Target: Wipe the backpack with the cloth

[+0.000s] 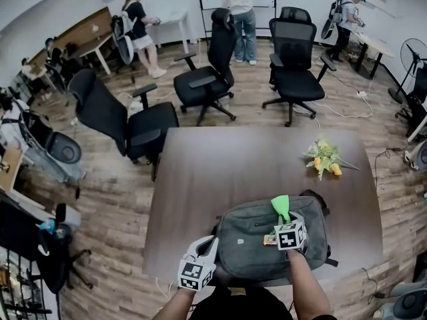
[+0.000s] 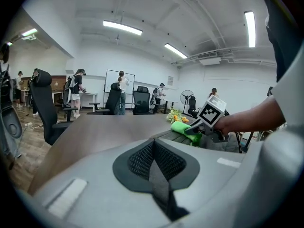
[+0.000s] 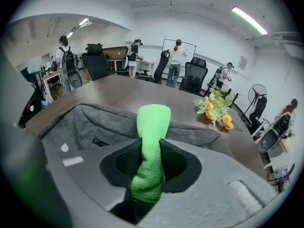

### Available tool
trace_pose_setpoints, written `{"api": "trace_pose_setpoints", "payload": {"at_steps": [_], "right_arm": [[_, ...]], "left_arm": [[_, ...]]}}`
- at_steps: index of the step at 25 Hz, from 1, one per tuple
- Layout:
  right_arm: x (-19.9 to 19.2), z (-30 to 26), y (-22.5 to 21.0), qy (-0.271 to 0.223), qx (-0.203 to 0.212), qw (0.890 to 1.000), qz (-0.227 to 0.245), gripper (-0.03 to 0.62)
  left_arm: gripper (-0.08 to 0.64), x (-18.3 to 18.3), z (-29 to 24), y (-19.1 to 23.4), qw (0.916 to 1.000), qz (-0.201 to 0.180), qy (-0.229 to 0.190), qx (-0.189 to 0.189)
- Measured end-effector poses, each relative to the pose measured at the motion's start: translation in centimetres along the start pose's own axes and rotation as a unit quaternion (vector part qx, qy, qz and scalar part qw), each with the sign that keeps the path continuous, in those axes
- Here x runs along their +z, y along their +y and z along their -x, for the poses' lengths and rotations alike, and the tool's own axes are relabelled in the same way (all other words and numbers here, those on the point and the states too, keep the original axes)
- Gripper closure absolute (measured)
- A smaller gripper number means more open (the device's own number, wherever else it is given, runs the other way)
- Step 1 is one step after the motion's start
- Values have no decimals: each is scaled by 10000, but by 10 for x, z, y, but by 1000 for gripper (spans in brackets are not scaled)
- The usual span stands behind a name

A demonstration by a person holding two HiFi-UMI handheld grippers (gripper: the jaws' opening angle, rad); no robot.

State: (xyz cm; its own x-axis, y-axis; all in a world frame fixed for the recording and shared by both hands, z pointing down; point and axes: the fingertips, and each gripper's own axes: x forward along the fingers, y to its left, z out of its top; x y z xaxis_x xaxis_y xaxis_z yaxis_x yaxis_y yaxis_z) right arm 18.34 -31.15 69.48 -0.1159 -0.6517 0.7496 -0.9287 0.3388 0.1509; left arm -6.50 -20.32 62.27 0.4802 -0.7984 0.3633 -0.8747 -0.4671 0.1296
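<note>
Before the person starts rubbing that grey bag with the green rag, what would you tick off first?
1. Cloth gripped: ok. The right claw is shut on the green cloth, whose end sticks out past the jaws.
2. Backpack placed: ok. It lies flat on the table, near the person.
3. Cloth touching the backpack: cannot tell. It is over the backpack's far part.
4. Left claw steadying the backpack: not ok. Its jaws are together on nothing, beside the backpack's near left corner.
5. Flowers out of the way: ok. They lie apart, beyond the backpack.
</note>
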Motion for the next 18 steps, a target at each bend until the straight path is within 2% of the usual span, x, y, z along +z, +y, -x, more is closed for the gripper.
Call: {"api": "trace_pose_setpoints", "payload": {"at_steps": [6,13,18], "right_arm": [[-11,8,-47,54,-351,9993,-136,489],[-20,18,-73,46,-607,9981,-37,488],[-21,26,-90,14,-763,9969,-171,488]], "left_arm": [[540,0,-7,-7,9999,-44,50,-132],[541,5,-9,-8,9998,-89,56,-173],[540,5,-9,-5,9999,-97,-27,-127]]}}
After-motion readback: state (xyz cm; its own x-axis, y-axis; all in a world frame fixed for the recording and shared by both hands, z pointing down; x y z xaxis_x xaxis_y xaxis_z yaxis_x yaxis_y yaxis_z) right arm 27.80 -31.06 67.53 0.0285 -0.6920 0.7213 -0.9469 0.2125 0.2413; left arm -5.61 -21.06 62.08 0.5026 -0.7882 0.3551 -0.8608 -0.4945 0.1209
